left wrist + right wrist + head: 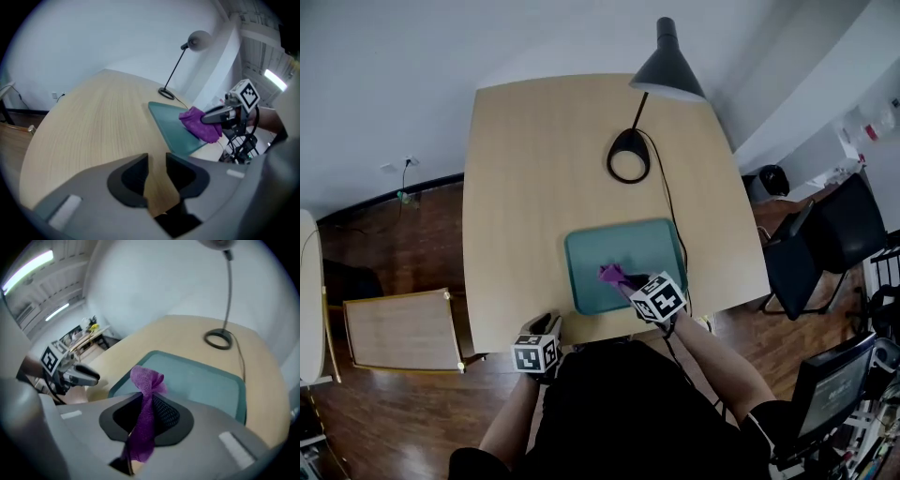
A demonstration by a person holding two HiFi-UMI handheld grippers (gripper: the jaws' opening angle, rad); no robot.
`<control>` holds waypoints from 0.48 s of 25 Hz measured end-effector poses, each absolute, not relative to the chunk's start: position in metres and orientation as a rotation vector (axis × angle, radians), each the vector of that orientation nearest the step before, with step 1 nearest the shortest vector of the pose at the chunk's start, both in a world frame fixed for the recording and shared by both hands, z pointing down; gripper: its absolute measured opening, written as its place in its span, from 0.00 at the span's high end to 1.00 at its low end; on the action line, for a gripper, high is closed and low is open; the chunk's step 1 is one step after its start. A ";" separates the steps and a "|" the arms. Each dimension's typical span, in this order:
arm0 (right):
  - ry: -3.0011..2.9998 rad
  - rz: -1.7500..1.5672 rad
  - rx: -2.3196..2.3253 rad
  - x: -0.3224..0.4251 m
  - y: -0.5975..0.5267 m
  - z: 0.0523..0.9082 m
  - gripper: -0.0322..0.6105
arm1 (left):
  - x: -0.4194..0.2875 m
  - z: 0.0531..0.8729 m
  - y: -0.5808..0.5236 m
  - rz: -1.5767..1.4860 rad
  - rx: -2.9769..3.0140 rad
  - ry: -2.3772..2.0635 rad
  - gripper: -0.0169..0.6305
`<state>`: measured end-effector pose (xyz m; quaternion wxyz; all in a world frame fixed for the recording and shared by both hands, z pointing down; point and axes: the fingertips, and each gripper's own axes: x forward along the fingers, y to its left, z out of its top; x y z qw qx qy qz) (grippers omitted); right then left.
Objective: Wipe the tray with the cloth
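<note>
Tabletop (534, 169), teal tray (619, 246), purple cloth (612, 275) in right gripper (147, 400)

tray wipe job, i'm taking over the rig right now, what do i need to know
Left gripper: open and empty, over the table near its front edge, left of the tray.
Right gripper: shut on the purple cloth, which is bunched between its jaws over the near part of the tray.
Tray: flat on the table, nothing else on it.
Done: the cloth is in the grip and at the tray. How much is already wiped cannot be told.
Left: probably wipe the cloth across the whole tray surface.
</note>
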<state>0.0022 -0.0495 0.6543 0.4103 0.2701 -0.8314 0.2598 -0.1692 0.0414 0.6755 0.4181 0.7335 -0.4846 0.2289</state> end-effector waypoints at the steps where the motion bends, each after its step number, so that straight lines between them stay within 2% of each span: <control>1: -2.099 0.707 0.770 0.023 -0.059 0.648 0.85 | -0.169 0.673 0.041 0.567 1.854 -1.211 0.76; 8: -1.919 0.899 1.295 0.201 -0.106 0.631 0.85 | -0.172 0.670 0.046 0.570 1.887 -1.168 0.76; 12: -1.816 0.978 1.455 0.276 -0.123 0.634 0.85 | -0.182 0.661 0.045 0.581 1.866 -1.230 0.76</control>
